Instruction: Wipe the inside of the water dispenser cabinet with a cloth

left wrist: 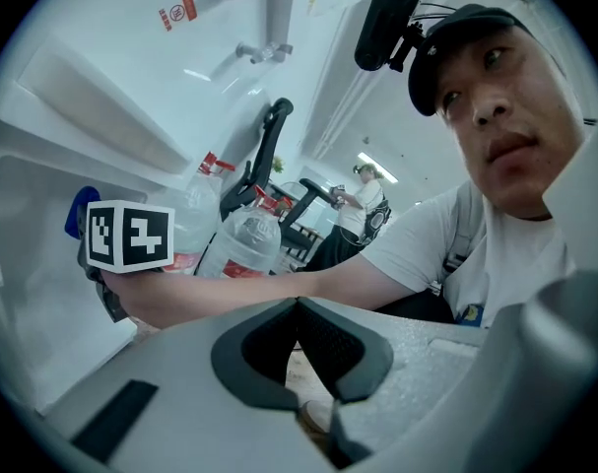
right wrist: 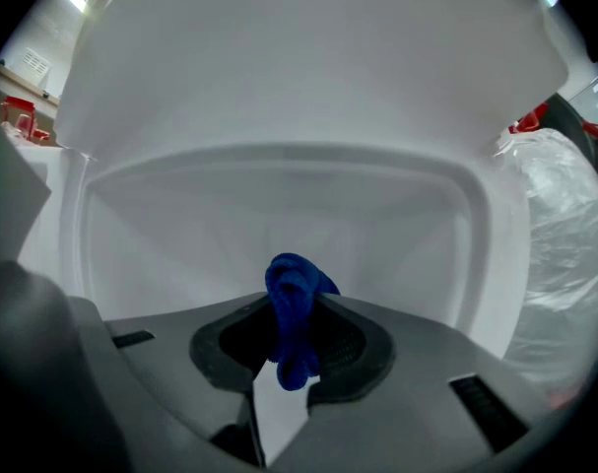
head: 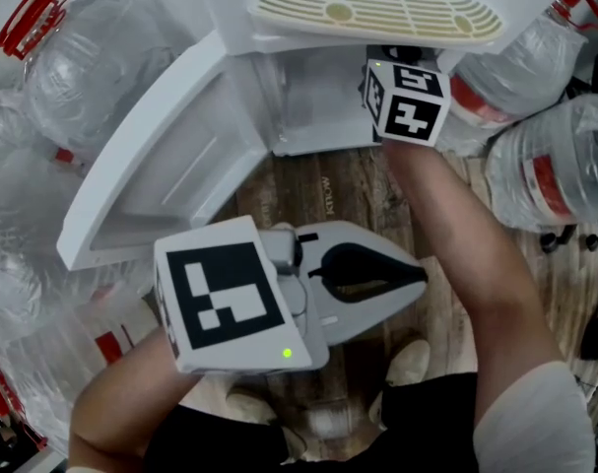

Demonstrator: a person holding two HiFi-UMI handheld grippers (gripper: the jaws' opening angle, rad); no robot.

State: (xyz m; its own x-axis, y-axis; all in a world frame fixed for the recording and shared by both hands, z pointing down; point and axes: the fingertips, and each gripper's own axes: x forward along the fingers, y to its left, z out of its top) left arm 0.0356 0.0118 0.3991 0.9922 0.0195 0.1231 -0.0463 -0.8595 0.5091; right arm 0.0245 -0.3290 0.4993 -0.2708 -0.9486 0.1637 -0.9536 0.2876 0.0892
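One bunched blue cloth (right wrist: 295, 286) in right claw (right wrist: 296, 308).

Right gripper (right wrist: 295, 313) reaches far, arm outstretched, jaws pinching the cloth (right wrist: 297, 282); left gripper (head: 420, 276) hangs near, jaws together.

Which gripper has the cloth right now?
The right gripper, its jaws shut on the blue cloth, facing into the white cabinet. The left gripper is shut on nothing, held away from it.
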